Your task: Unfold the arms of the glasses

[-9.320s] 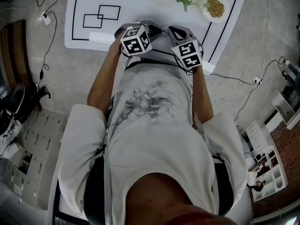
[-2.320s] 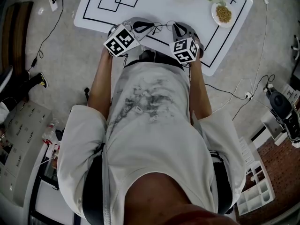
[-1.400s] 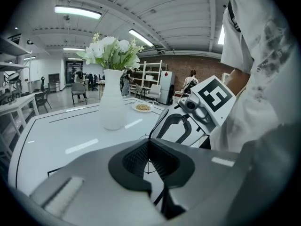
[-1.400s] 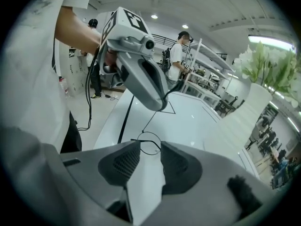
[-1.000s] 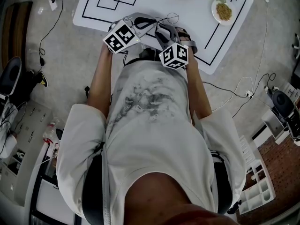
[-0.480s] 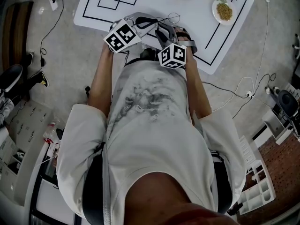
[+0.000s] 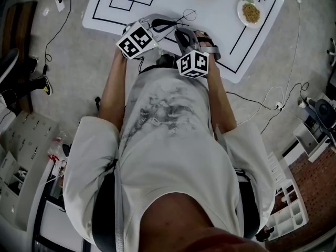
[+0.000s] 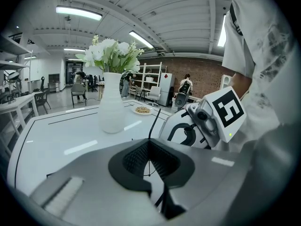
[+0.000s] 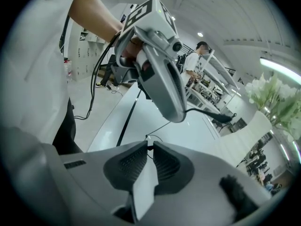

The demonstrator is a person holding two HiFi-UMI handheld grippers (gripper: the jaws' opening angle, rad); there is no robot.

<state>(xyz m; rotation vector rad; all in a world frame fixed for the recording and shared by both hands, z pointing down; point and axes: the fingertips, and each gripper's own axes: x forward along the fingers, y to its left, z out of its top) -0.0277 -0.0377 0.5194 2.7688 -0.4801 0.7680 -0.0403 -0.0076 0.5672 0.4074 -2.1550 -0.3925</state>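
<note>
left hand-held gripper (image 8: 149, 141) clamped on thin black wire glasses (image 9: 218, 116) | right hand-held gripper (image 9: 149, 148) jaws just closing onto them | risk: pull too hard and the hinge probably bends lol

White table (image 7: 168, 1) open mid-surface, vase (image 8: 112, 105) and dish (image 7: 250, 13) at far side, left hand-held gripper (image 7: 169, 24) over near edge

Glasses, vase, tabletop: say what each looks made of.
Glasses: probably thin metal wire, dark; the frame and arm show as hair-thin lines, with a thicker dark tip, maybe plastic.
Vase: likely ceramic or plastic, matte white, opaque, soft highlights.
Tabletop: smooth glossy white laminate or similar; it carries bright streaks of reflected light.
</note>
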